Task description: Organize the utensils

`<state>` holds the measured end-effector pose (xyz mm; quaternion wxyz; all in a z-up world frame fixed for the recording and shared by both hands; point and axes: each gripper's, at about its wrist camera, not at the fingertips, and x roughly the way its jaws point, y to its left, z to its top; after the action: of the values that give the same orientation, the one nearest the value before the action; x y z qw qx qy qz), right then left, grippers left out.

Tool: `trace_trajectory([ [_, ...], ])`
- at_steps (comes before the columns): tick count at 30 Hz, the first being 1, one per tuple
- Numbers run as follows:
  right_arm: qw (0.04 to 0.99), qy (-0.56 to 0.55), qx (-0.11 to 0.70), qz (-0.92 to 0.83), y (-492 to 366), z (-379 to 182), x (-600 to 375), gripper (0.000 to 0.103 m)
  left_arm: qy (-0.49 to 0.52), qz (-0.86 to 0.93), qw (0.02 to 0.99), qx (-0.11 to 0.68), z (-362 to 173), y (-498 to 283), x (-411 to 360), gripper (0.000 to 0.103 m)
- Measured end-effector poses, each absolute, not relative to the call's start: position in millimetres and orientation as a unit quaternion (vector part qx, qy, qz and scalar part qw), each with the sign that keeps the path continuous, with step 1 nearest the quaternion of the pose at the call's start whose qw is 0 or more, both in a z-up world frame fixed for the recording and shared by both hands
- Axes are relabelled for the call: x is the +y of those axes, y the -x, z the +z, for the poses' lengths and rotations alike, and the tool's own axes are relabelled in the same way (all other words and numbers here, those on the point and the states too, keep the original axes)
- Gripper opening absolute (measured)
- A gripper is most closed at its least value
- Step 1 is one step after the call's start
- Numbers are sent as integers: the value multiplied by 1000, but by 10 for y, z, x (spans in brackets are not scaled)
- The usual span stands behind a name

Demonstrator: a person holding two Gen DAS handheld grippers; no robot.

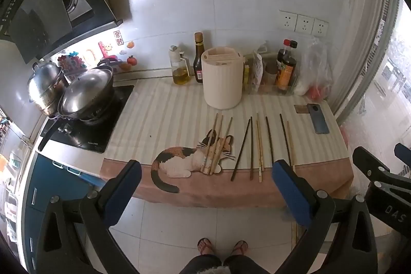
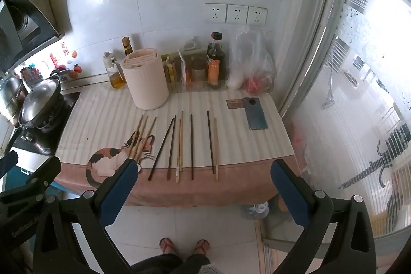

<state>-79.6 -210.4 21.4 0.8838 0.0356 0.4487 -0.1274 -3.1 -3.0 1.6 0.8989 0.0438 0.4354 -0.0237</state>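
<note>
Several chopsticks lie side by side on the striped cloth: three light ones [image 1: 215, 143] over the cat picture, and dark and light ones [image 1: 259, 145] to their right; they also show in the right wrist view [image 2: 179, 145]. A cream utensil holder [image 1: 222, 78] stands upright behind them, also in the right wrist view [image 2: 145, 78]. My left gripper [image 1: 205, 171] is open and empty, held in front of the table edge. My right gripper [image 2: 205, 171] is open and empty, likewise short of the table.
A phone [image 2: 254, 112] and a card [image 2: 234, 104] lie at the table's right. Oil and sauce bottles [image 1: 198, 58], a plastic bag [image 2: 249, 63] and jars line the back wall. Pots [image 1: 87, 94] sit on the stove at left. A glass door [image 2: 359, 94] is at right.
</note>
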Motion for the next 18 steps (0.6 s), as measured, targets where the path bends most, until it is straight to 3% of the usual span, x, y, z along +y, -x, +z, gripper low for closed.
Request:
trace_trajectory([
  [18,884,-34,449,-127,789,223,-2104,103,-42,-24,898,436,21,30,3,103],
])
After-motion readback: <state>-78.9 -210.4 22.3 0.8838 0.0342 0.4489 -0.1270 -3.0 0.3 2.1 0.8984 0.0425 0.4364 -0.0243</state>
